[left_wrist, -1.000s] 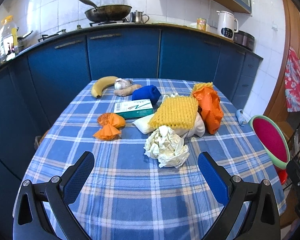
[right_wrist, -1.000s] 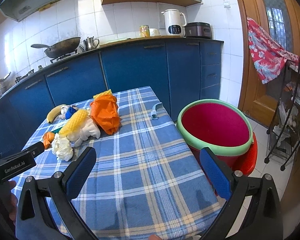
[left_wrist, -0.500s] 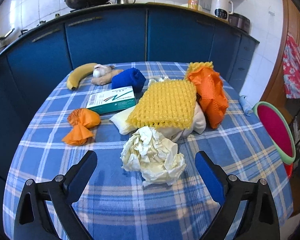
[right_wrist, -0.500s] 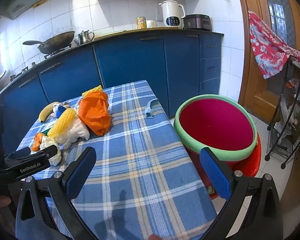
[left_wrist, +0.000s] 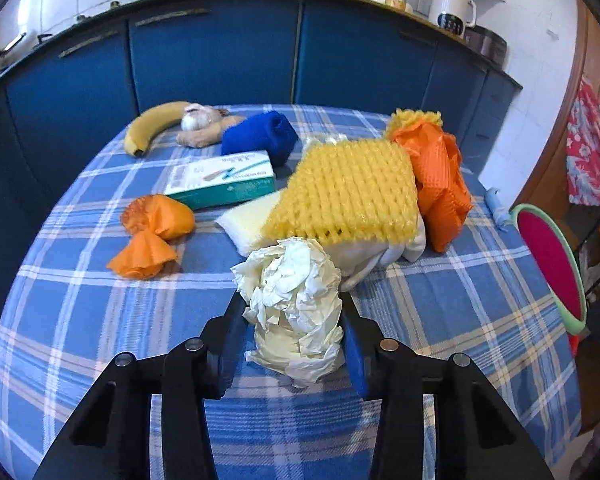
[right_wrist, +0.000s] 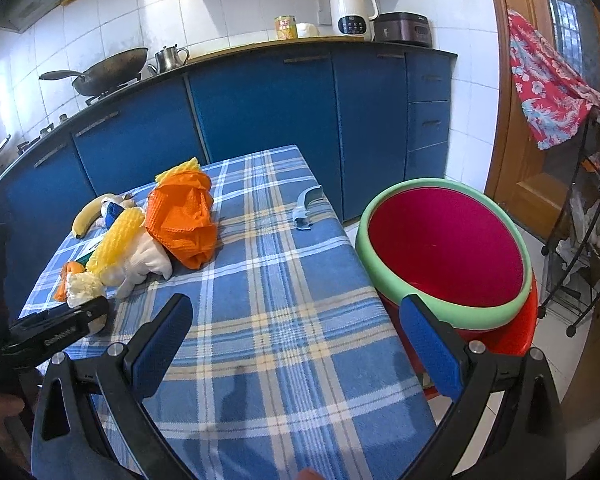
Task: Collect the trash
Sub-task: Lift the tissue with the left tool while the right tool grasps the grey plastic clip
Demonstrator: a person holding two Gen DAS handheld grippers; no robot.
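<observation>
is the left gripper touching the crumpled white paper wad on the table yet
Touching. In the left wrist view, the left gripper has both blue pads pressed against the sides of the crumpled white paper wad, no gap showing on either side.

The right tool (right_wrist: pixel 296 344) hangs spread wide over the plaid table (right_wrist: pixel 284 320), beside the green-rimmed bin (right_wrist: pixel 444 240).

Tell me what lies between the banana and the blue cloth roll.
In the left wrist view, a garlic bulb and a ginger root lie between the banana and the blue cloth roll.
</observation>
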